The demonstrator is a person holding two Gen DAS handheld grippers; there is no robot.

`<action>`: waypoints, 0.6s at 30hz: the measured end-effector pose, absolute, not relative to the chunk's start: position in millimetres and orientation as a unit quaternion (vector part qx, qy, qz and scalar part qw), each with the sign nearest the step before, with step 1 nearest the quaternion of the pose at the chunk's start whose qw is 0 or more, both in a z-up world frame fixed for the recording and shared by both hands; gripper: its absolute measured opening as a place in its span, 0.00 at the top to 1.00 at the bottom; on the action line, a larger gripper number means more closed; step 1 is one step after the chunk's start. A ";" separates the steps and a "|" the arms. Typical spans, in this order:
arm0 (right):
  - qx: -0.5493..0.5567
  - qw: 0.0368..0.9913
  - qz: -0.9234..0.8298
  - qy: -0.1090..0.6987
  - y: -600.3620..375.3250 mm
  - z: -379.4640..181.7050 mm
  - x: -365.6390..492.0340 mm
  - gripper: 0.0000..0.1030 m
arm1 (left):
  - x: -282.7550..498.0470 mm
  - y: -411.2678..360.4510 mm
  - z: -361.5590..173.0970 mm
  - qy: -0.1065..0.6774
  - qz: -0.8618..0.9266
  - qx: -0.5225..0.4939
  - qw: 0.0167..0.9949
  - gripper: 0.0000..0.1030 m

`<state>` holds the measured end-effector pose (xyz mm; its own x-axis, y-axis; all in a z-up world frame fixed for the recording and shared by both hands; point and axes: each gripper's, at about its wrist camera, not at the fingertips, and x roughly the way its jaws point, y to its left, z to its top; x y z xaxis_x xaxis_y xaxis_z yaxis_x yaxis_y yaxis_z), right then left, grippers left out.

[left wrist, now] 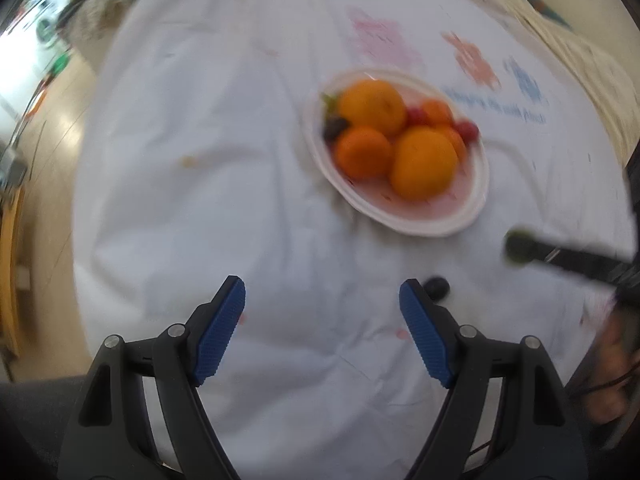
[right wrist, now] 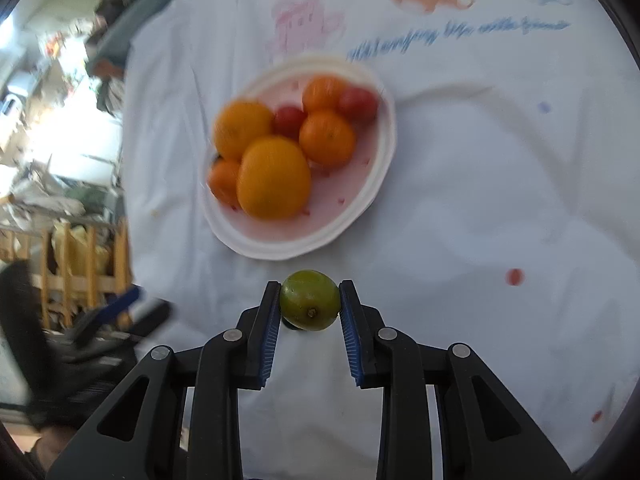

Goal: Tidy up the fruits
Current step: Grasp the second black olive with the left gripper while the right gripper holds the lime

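A white oval plate (left wrist: pixel 476 200) (right wrist: pixel 360 208) on the white cloth holds several oranges (left wrist: pixel 424 164) (right wrist: pixel 274 178), small red fruits (right wrist: pixel 289 120) and a dark grape (left wrist: pixel 334 126). My right gripper (right wrist: pixel 310 306) is shut on a small green fruit (right wrist: pixel 310 306), just short of the plate's near rim; it also shows in the left wrist view (left wrist: pixel 520 248). My left gripper (left wrist: pixel 322 300) is open and empty above the cloth, in front of the plate. A dark grape (left wrist: pixel 437 287) lies on the cloth beside its right finger.
The white tablecloth (right wrist: pixel 480 184) has printed cartoon bears and blue writing beyond the plate. The table's left edge drops to a wooden floor (left wrist: pixel 52 128), with a wooden rack (right wrist: pixel 80 256) and clutter there.
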<state>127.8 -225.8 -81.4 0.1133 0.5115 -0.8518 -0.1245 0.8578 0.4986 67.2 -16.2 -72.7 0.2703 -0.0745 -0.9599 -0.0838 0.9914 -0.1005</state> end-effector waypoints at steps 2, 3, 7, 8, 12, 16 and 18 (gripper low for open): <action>0.161 0.738 0.216 0.618 -242.3 -68.5 125.8 0.70 | 71.0 -33.1 -84.3 0.626 -0.033 -0.051 0.777 0.25; 0.165 0.739 0.215 0.617 -246.0 -66.6 124.9 0.70 | 72.6 -40.3 -88.5 0.634 -0.045 -0.046 0.771 0.25; 0.183 0.744 0.200 0.611 -267.9 -65.7 121.5 0.70 | 80.6 -73.6 -102.7 0.643 -0.076 0.005 0.762 0.27; 0.196 0.742 0.198 0.610 -273.7 -68.1 121.6 0.70 | 82.5 -80.6 -105.8 0.643 -0.084 0.013 0.761 0.33; 0.217 0.740 0.187 0.608 -280.6 -72.6 118.2 0.70 | 90.9 -105.6 -124.3 0.656 -0.114 0.037 0.745 0.55; 0.218 0.739 0.181 0.611 -289.4 -75.2 117.9 0.70 | 95.3 -117.2 -131.0 0.648 -0.117 0.053 0.751 0.66; 0.228 0.734 0.184 0.612 -292.4 -77.3 118.2 0.70 | 97.1 -118.3 -130.3 0.644 -0.131 0.044 0.753 0.79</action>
